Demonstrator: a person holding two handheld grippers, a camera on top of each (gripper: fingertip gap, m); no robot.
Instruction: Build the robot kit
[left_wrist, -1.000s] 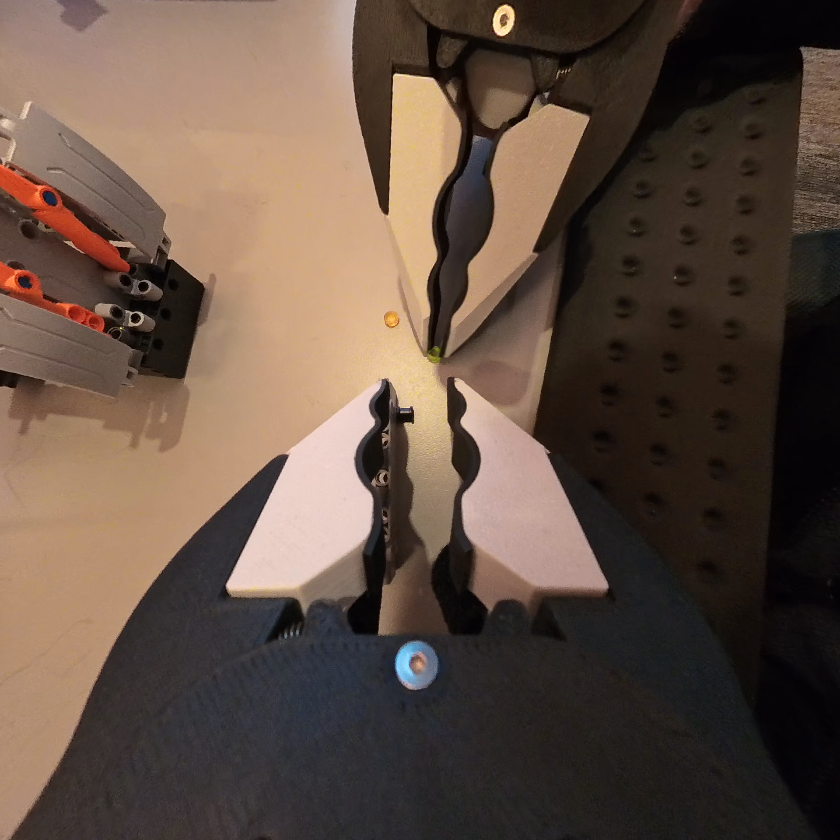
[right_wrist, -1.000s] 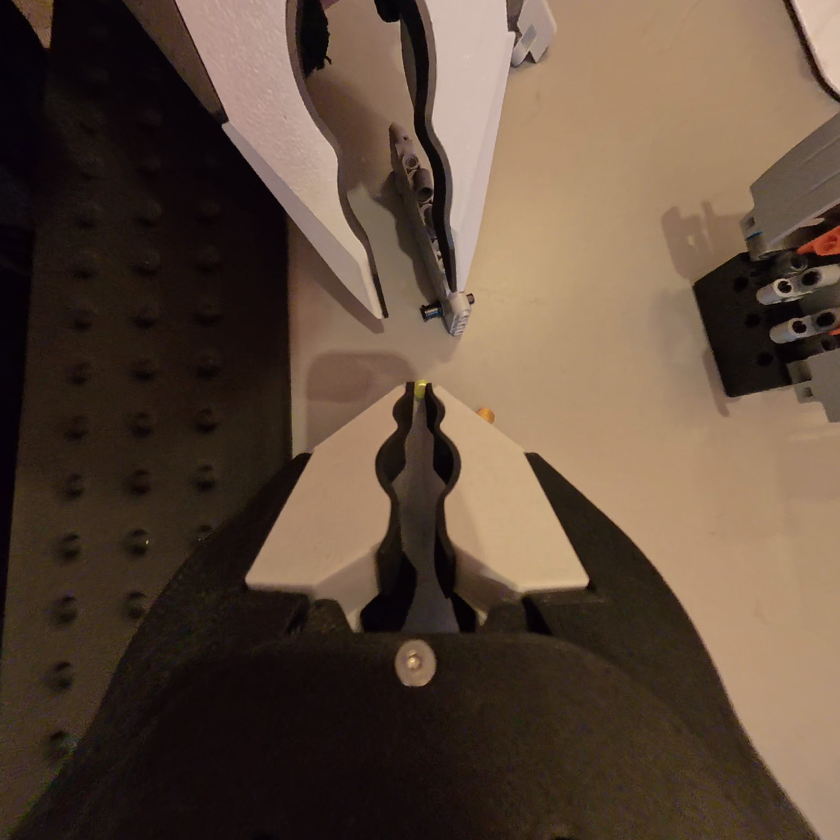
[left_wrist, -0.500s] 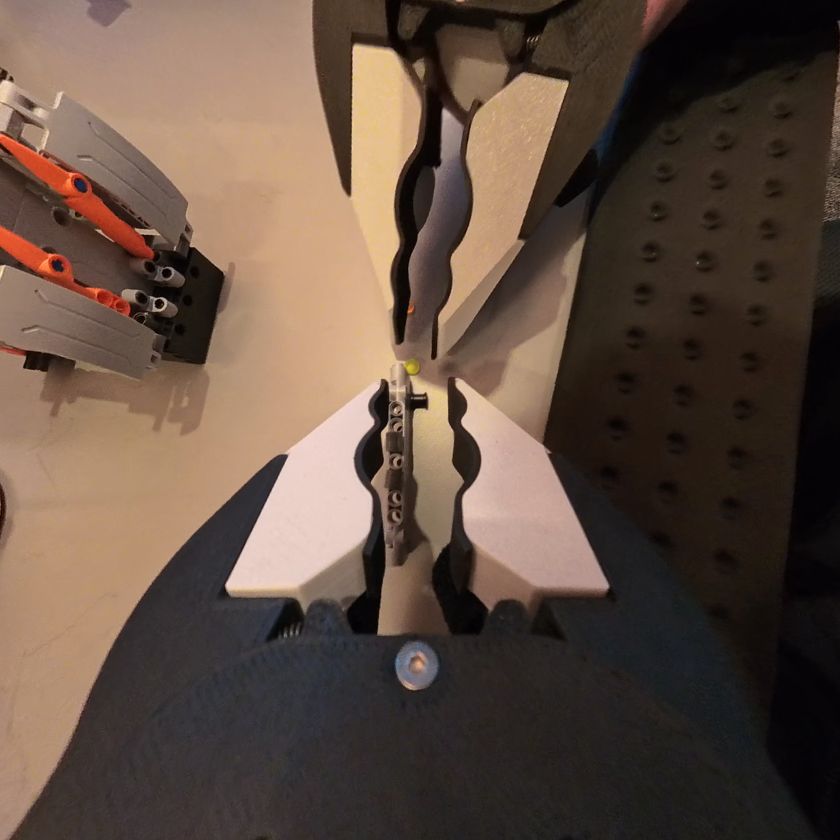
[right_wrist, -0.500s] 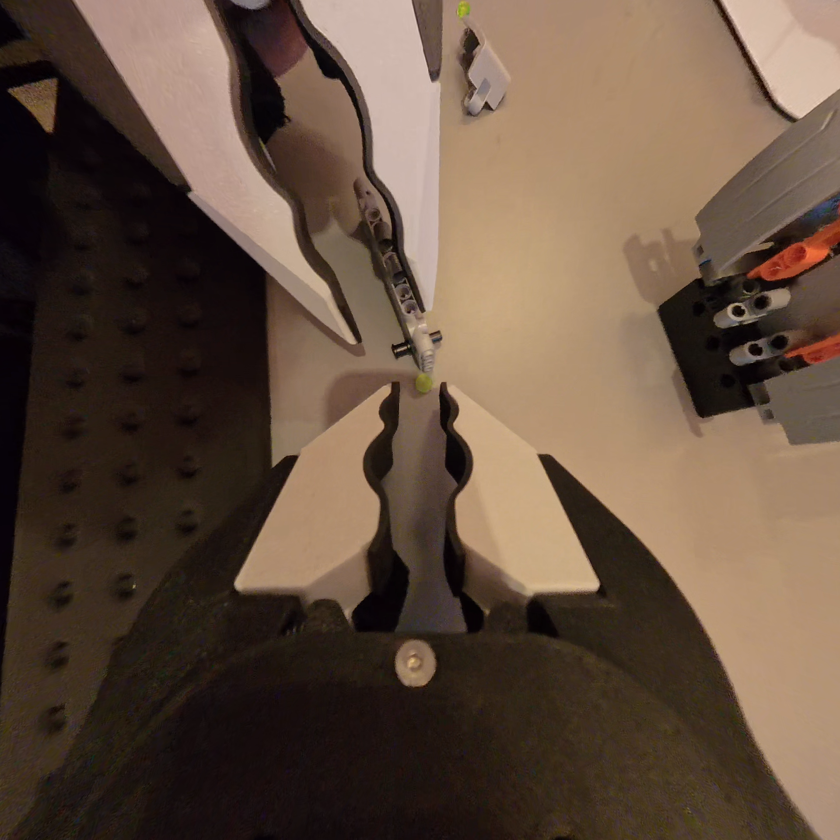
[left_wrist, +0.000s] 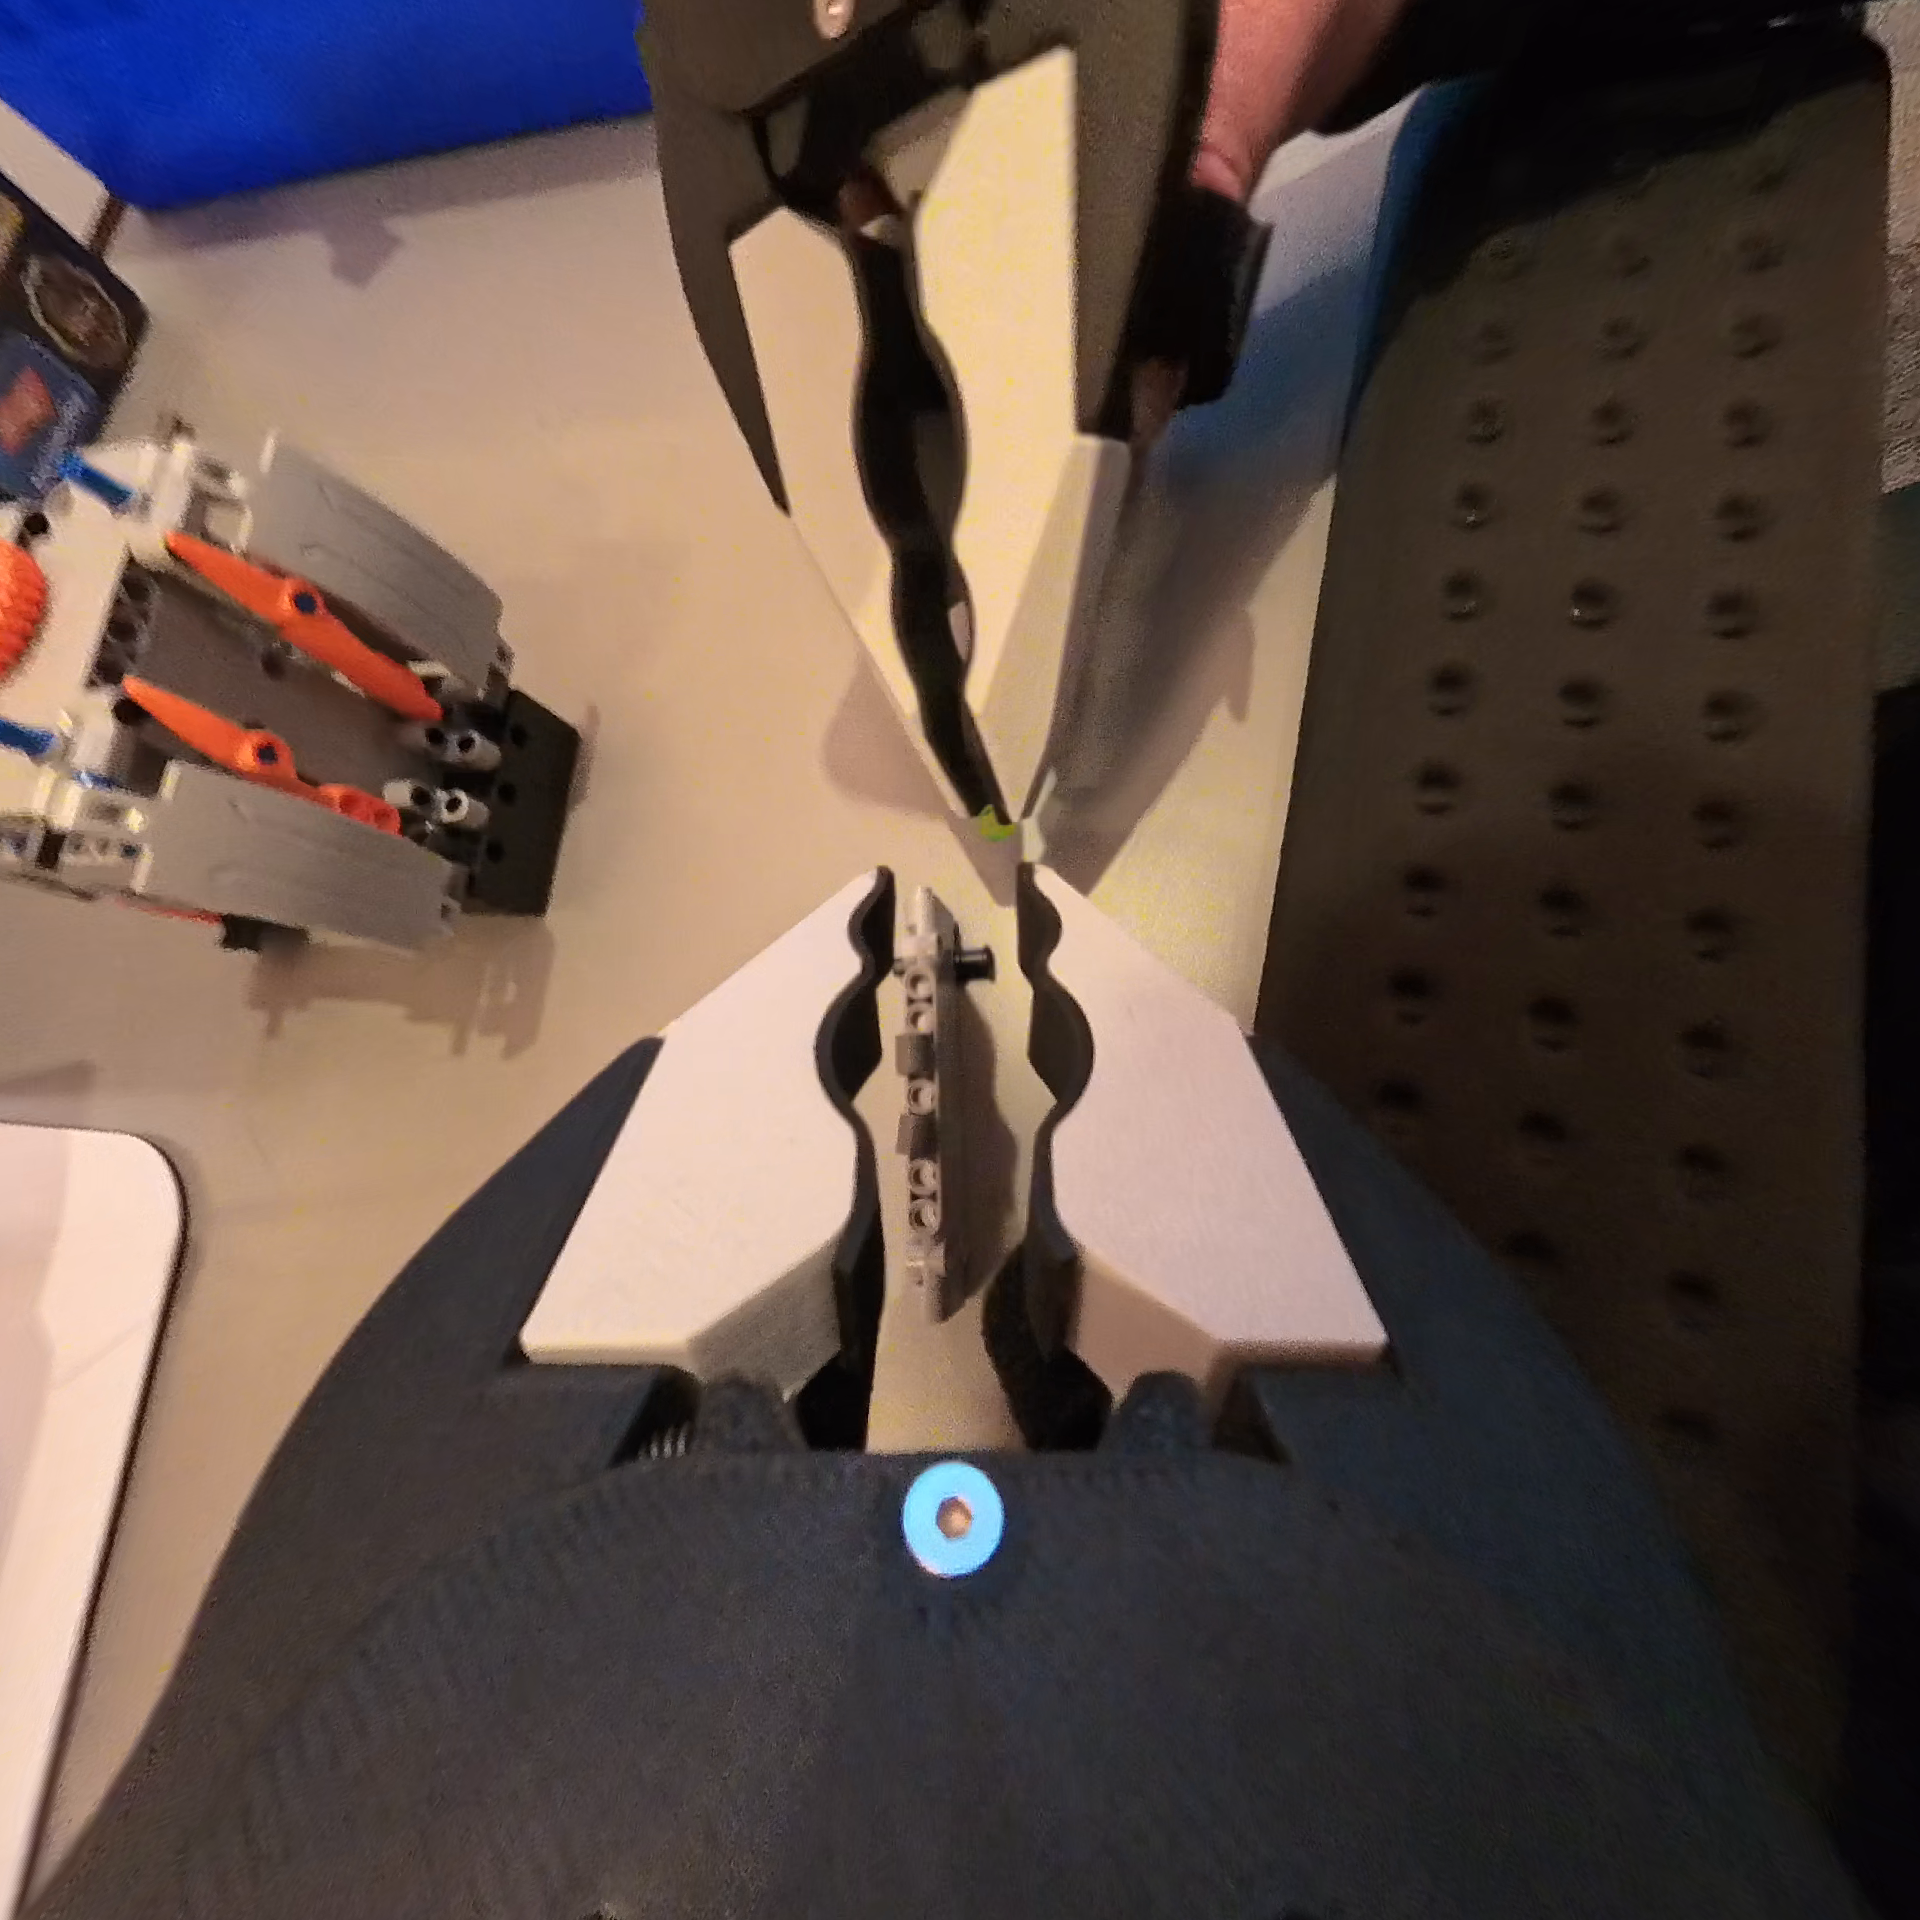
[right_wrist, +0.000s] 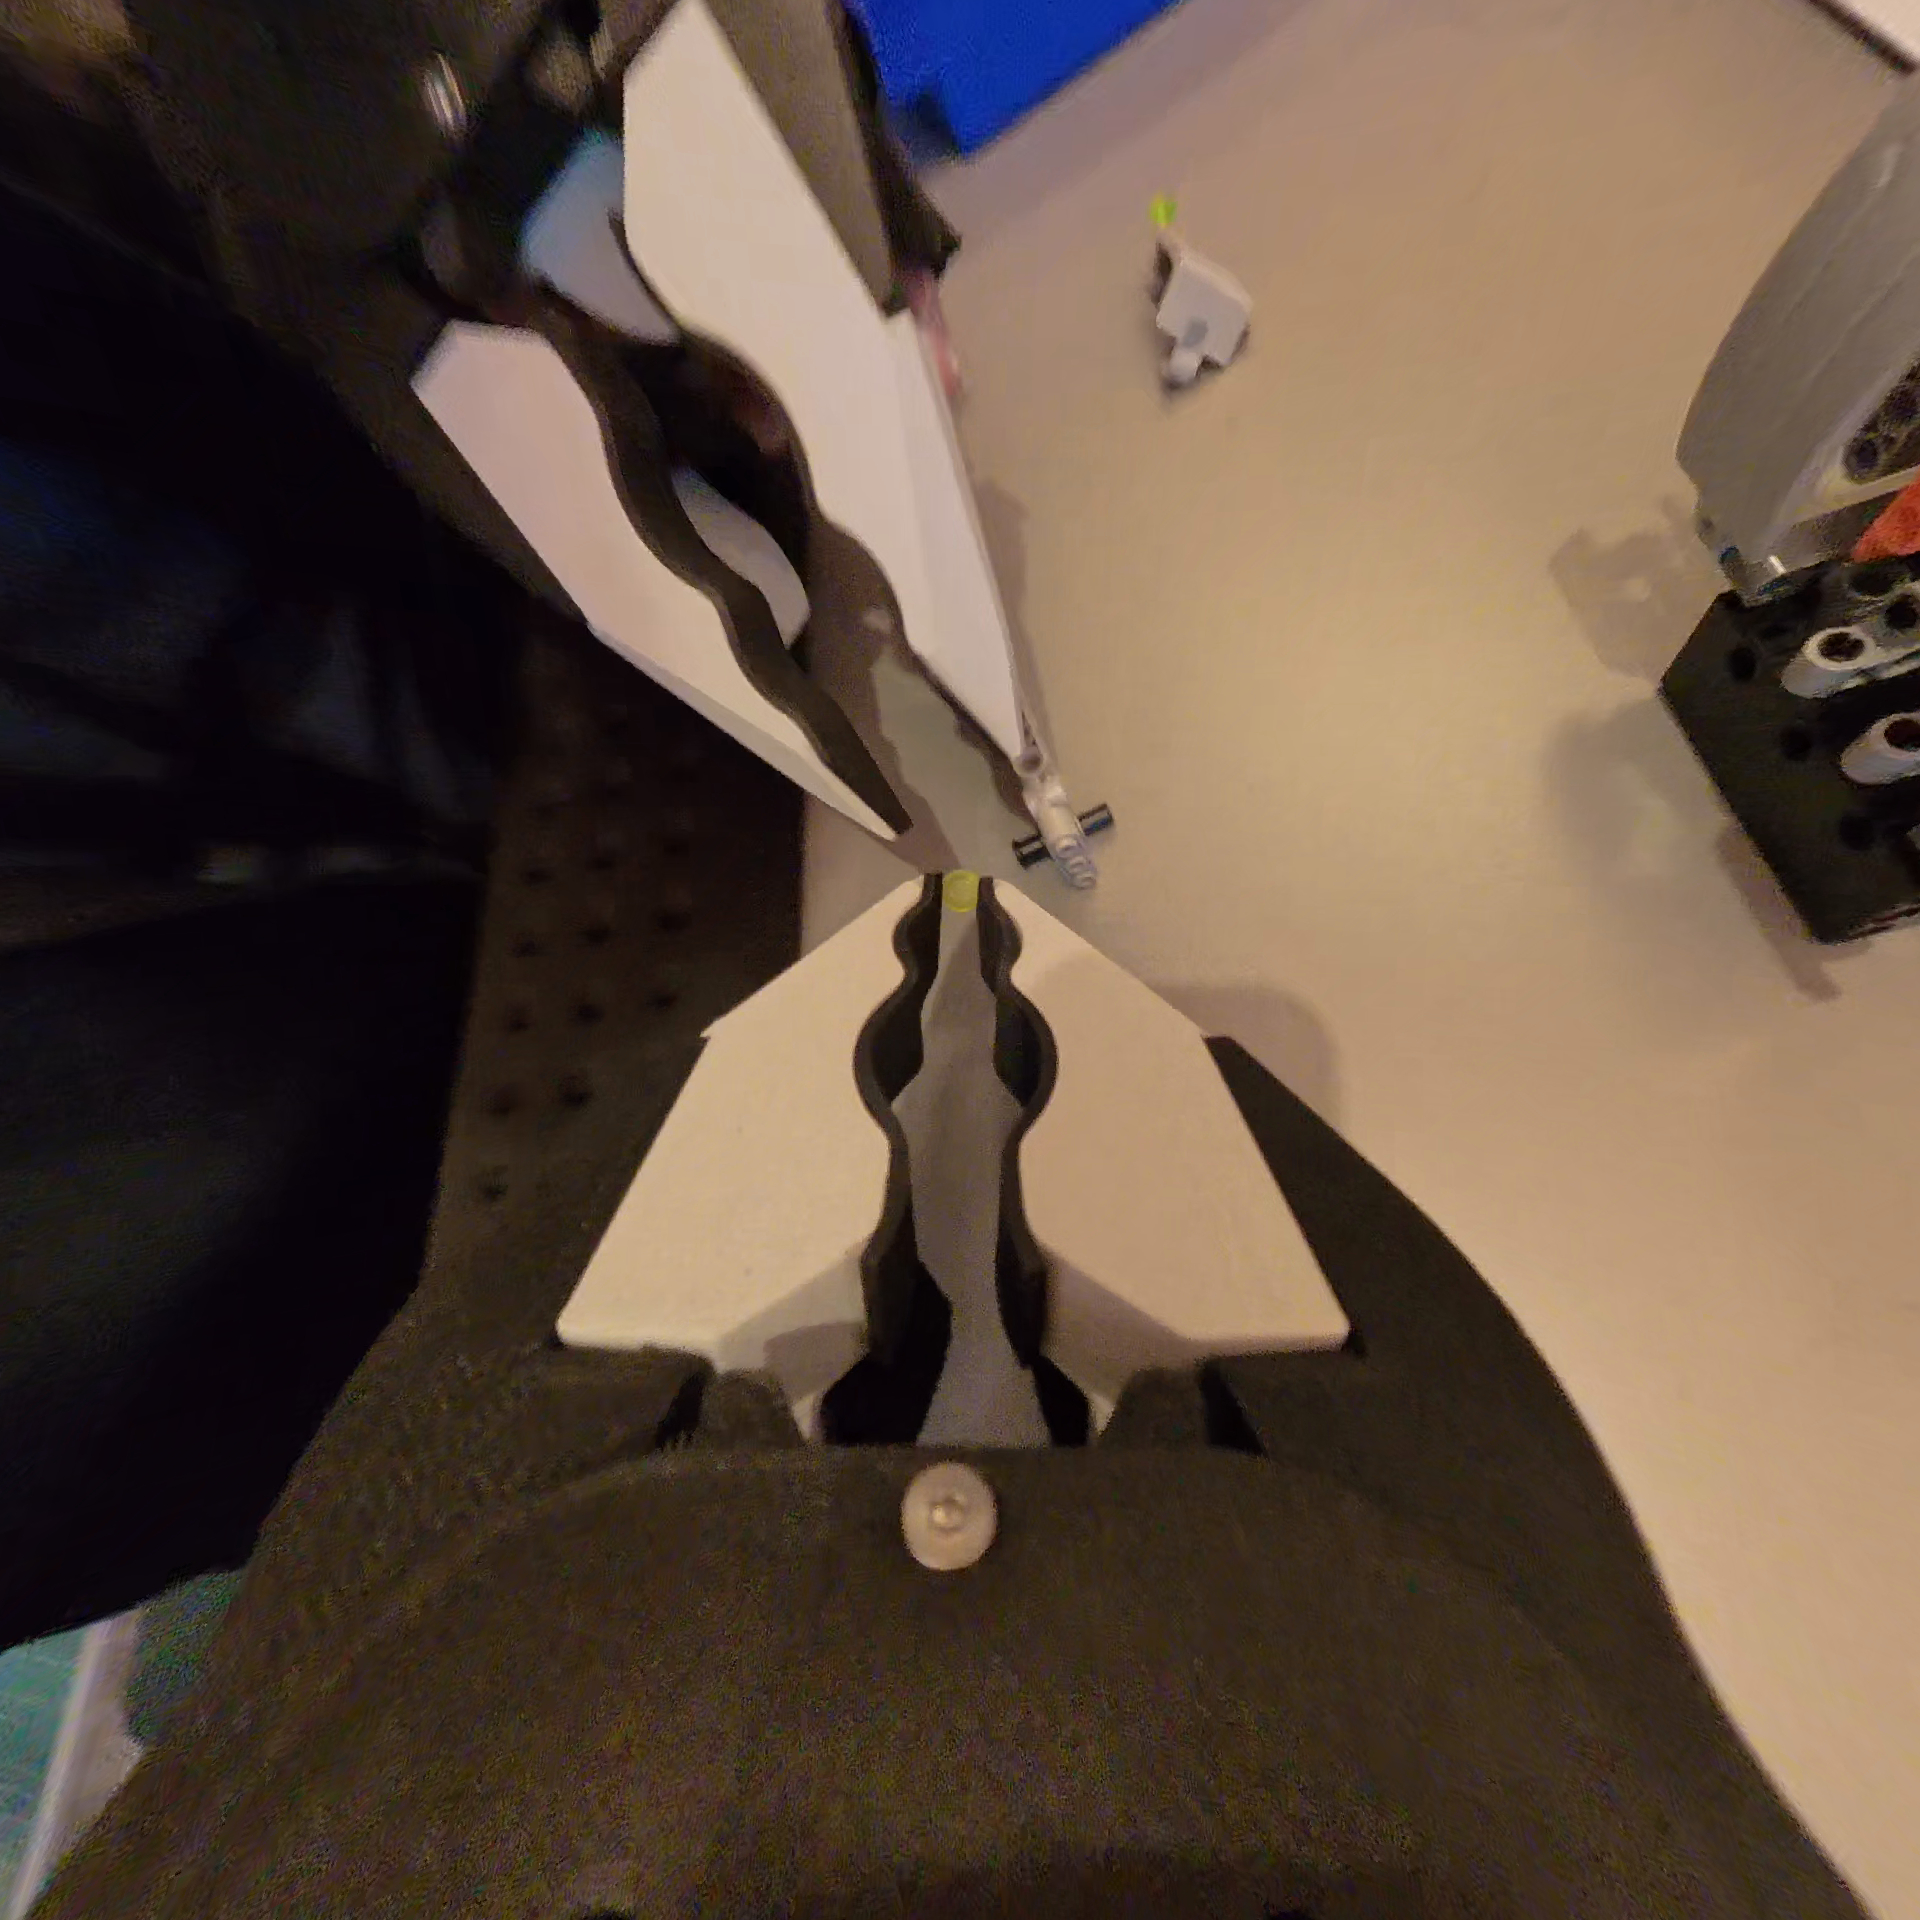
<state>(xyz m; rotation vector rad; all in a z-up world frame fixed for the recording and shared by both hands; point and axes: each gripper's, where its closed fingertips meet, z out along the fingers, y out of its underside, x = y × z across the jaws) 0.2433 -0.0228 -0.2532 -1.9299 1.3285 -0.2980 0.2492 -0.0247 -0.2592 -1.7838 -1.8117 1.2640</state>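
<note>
Left fingers: Your left gripper (left_wrist: 954, 883) has its fingers spread. A grey holed beam (left_wrist: 925, 1091) stands on edge between them, close along the inner face of the left finger, with open space between it and the right finger. It is not squeezed, and whether it rests on the surface (left_wrist: 644, 468) or only leans on the finger you cannot tell.
Right fingers: Your right gripper (right_wrist: 961, 904) is pinching a small yellow-green stud (right_wrist: 961, 891) at the very tips, and the fingers are nearly together there.
Key relation: The two grippers point tip to tip. The beam's long axis runs straight along the left fingers, with a black pin (left_wrist: 971, 954) crossing its front end. The stud sits just ahead of that end and a little toward the left gripper's right finger, close to the pin but apart from it. The right gripper's tips almost meet that right fingertip.
Left wrist view only: This view shows the beam's row of holes along its whole length, and the gap beside it.
Right wrist view only: The pin is seen sticking out on both sides of the beam, while most of the beam is hidden behind a finger. A small pale grey piece (right_wrist: 1195, 301) lies well off.
Around: A brick model (left_wrist: 312, 790) in grey, orange and black sits to the left gripper's left. A black dimpled mat (left_wrist: 1579, 831) runs along the other side.
</note>
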